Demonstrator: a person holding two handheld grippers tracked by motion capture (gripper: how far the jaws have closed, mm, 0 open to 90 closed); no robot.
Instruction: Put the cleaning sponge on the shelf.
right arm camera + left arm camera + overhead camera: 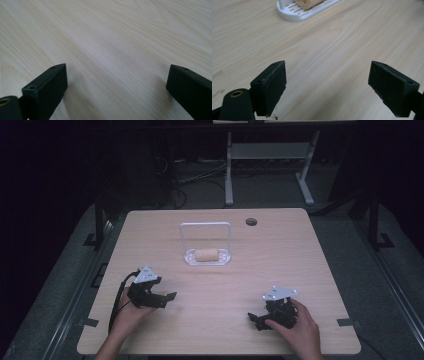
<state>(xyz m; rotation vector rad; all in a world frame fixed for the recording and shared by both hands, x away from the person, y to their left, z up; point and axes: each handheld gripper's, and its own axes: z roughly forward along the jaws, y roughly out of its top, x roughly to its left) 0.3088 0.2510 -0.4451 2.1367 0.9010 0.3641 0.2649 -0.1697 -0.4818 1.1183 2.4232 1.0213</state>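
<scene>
A white slotted tray with a tall clear loop handle stands mid-table, and a tan bread roll lies in it. The left gripper view catches the tray's near rim and a bit of the roll at the top edge. My left gripper rests on the table at the front left, open, jaws wide apart with bare wood between them. At the front right my right gripper lies low on the table, open, nothing between its jaws.
The light wooden table has a round cable hole at the back right. A black cable trails from the left gripper toward the front edge. Beyond the table, a white desk frame stands on a dark floor.
</scene>
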